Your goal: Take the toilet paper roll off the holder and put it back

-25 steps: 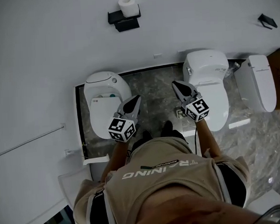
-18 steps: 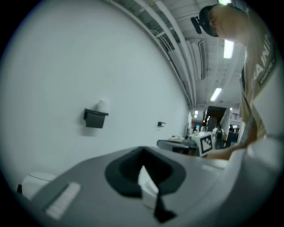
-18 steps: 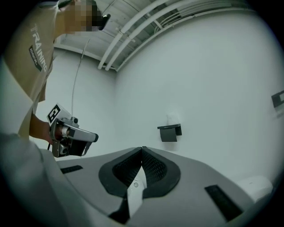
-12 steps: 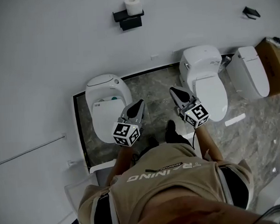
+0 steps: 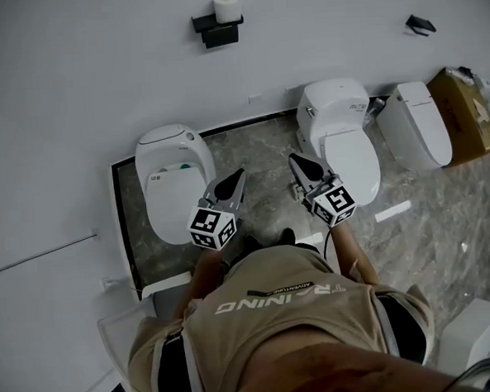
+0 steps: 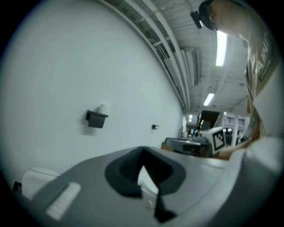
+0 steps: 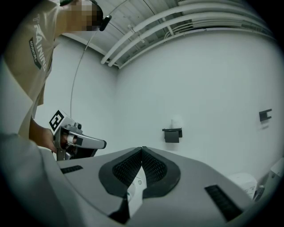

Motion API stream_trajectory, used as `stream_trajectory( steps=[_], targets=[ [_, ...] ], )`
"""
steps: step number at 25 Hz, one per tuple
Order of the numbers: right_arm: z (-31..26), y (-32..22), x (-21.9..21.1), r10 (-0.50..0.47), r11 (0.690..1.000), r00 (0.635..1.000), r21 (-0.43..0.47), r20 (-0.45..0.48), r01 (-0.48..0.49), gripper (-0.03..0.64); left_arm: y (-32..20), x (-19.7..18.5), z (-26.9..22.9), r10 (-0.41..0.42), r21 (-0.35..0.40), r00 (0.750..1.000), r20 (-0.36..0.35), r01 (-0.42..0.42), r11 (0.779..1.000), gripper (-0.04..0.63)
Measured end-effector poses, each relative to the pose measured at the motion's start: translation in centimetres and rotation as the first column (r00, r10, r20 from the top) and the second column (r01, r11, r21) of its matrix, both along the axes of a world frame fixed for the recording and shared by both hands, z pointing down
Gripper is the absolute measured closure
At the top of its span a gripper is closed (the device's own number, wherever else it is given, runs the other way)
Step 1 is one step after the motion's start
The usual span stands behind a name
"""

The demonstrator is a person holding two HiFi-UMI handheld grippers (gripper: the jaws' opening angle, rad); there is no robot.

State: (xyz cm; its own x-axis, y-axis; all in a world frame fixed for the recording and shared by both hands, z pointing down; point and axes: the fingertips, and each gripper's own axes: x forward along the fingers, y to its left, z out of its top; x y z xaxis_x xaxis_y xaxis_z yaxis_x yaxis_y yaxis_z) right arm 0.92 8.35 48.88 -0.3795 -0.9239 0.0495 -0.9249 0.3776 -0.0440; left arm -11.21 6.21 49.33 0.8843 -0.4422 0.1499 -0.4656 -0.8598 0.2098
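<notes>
A white toilet paper roll (image 5: 227, 7) stands on a black wall holder (image 5: 217, 27), high on the white wall at the top of the head view. The holder (image 6: 96, 119) and roll (image 6: 102, 108) show small and far off in the left gripper view. They appear again as holder (image 7: 172, 134) and roll (image 7: 176, 122) in the right gripper view. My left gripper (image 5: 238, 179) is held low in front of the person, shut and empty. My right gripper (image 5: 296, 162) is beside it, jaws together with nothing between them. Both are well short of the wall.
Two white toilets (image 5: 171, 185) (image 5: 339, 135) stand on a grey marble floor below the holder, a third (image 5: 414, 125) further right beside a cardboard box (image 5: 466, 113). A second small black fitting (image 5: 421, 24) is on the wall at right. A thin rail (image 5: 42, 254) runs at left.
The head view has shifted, so the toilets and holder sit further left and up in the frame. Both grippers stay shut, side by side in front of the person.
</notes>
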Motion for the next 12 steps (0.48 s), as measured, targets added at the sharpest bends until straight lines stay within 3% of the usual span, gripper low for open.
stream_trajectory(
  steps=[12],
  targets=[
    [-1.1,2.0,2.5,-0.027,0.999,0.999,0.024,0.016,0.027,0.603,2.3,1.3,-0.8,-0.066,0.026,0.998,0.003,0.066,0.997,0.596]
  ],
)
